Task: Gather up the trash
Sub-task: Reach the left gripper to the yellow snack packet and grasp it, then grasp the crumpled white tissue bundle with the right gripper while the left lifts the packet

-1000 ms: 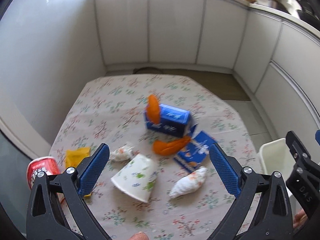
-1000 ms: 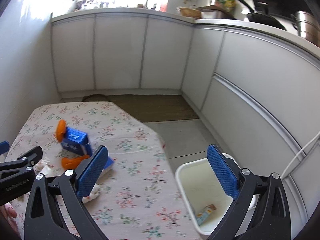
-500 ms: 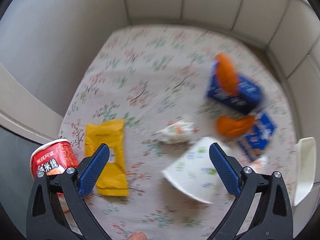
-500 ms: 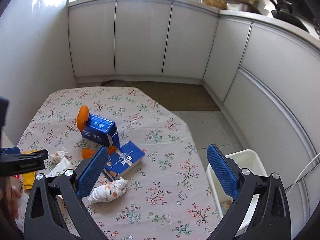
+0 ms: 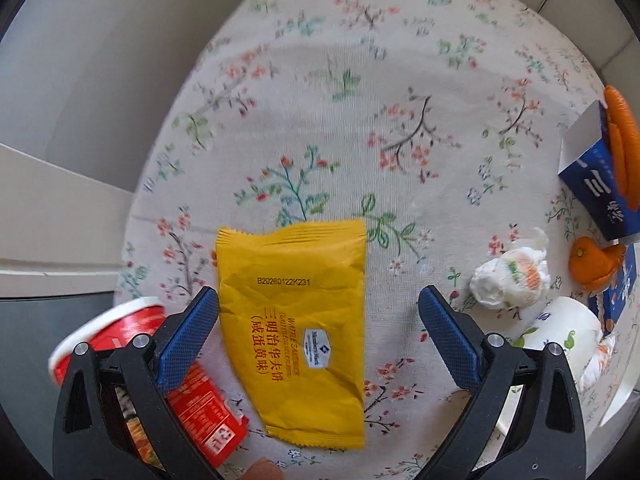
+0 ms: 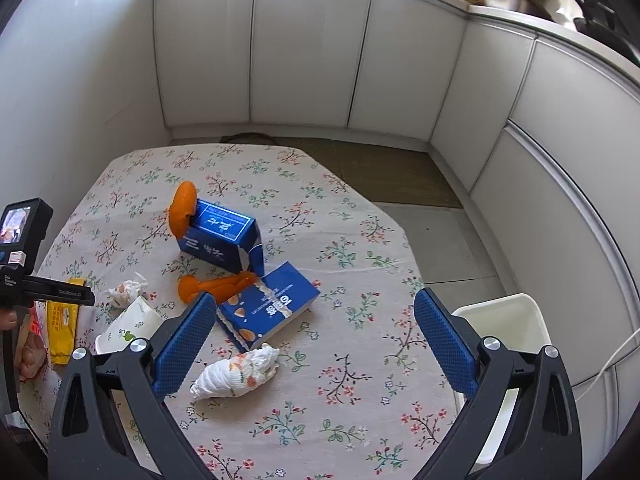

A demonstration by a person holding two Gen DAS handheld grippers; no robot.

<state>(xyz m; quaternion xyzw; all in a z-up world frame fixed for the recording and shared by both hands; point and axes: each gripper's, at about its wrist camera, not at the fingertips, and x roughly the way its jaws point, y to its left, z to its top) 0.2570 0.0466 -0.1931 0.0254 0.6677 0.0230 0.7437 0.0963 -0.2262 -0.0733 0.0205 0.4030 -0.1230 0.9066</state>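
A yellow snack wrapper (image 5: 298,328) lies flat on the floral tablecloth (image 5: 360,128), right under my open left gripper (image 5: 318,320), whose blue fingers straddle it just above. A red instant-food cup (image 5: 160,376) lies on its side beside the left finger. My right gripper (image 6: 310,328) is open and empty, hovering over a crumpled tissue (image 6: 236,372) and a flat blue box (image 6: 268,306). Also on the table are an open blue carton (image 6: 220,234), orange peels (image 6: 182,208), a paper cup (image 6: 128,326) and another tissue wad (image 5: 508,278).
A white waste bin (image 6: 500,324) stands on the floor off the table's right edge. White cabinets (image 6: 304,52) ring the room. A wall runs close along the table's left side (image 5: 100,80). A person's hand (image 6: 28,352) holds the left gripper.
My left gripper has swung left and dropped low over the yellow wrapper, which now fills the space between its fingers. My right gripper drifted left, over the table and the tissue.
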